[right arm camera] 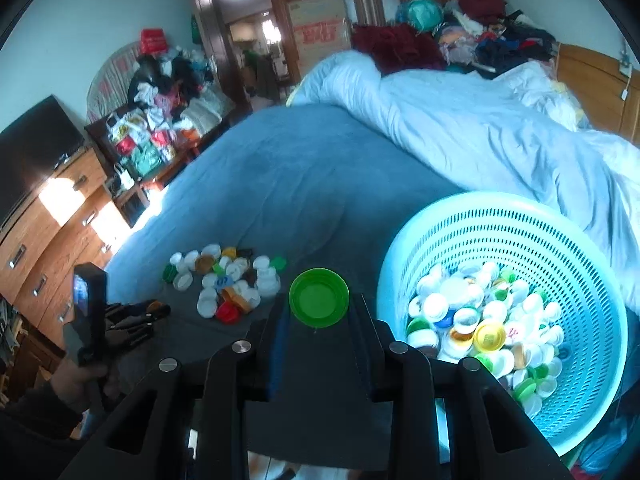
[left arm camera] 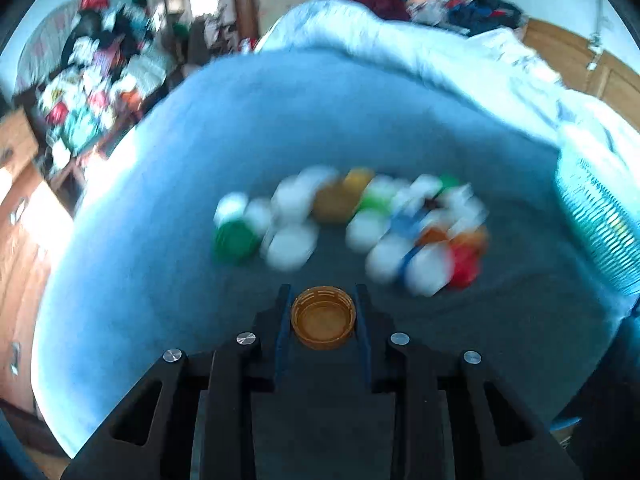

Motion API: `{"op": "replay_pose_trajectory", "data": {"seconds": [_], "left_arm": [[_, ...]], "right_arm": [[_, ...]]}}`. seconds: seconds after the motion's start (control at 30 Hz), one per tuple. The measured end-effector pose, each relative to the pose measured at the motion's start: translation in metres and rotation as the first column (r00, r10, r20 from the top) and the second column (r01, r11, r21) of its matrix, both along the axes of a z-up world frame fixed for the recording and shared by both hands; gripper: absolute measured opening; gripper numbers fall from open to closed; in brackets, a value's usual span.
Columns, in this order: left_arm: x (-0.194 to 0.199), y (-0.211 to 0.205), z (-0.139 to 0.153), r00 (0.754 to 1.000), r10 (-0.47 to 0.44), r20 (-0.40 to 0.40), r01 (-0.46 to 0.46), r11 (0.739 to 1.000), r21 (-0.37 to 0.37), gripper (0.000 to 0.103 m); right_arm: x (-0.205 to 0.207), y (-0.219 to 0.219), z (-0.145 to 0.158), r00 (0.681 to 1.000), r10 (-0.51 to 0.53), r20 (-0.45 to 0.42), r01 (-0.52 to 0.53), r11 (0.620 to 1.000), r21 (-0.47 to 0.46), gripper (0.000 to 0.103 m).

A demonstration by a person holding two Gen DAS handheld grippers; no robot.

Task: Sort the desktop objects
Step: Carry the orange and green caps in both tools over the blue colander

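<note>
We work on a blue bedspread [right arm camera: 288,184] in a cluttered bedroom. Our left gripper [left arm camera: 323,322] pinches a round amber plastic cap [left arm camera: 323,323] between its fingers, open side up. Our right gripper [right arm camera: 319,308] clamps a round green plastic cap [right arm camera: 319,297] the same way. Beyond both lies the loose pile of mixed bottle caps [right arm camera: 224,284], blurred in the left view. To the right stands the pale turquoise perforated plastic basket [right arm camera: 520,224], already holding many caps. We judge the sorting well advanced, with a small pile left.
</note>
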State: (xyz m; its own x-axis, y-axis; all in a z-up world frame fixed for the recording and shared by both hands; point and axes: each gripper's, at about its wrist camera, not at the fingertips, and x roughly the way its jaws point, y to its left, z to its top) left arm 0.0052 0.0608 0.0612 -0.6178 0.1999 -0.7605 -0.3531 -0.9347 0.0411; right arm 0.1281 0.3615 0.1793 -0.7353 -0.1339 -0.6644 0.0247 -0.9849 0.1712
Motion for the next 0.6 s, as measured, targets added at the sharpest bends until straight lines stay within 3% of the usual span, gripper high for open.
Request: {"op": "replay_pose_trajectory", "data": {"seconds": [0.13,0.3,0.6], "left_arm": [[0.014,0.051,0.058,0.991,-0.097,-0.089,0.099,0.995,0.026,0.024],[0.017,0.117,0.105,0.972,-0.189,-0.141,0.194,0.981,0.025,0.024],[0.035,0.205,0.137,0.937,-0.310,-0.164,0.318,0.948,0.024,0.024]], "right_arm": [[-0.002,0.013,0.002,0.999,-0.035,-0.001,0.035,0.999,-0.005,0.032],[0.004,0.032,0.005,0.996,-0.091,-0.007,0.091,0.996,0.017,0.032],[0.006,0.078,0.016,0.981,-0.190,-0.023,0.191,0.979,0.069,0.032]]}}
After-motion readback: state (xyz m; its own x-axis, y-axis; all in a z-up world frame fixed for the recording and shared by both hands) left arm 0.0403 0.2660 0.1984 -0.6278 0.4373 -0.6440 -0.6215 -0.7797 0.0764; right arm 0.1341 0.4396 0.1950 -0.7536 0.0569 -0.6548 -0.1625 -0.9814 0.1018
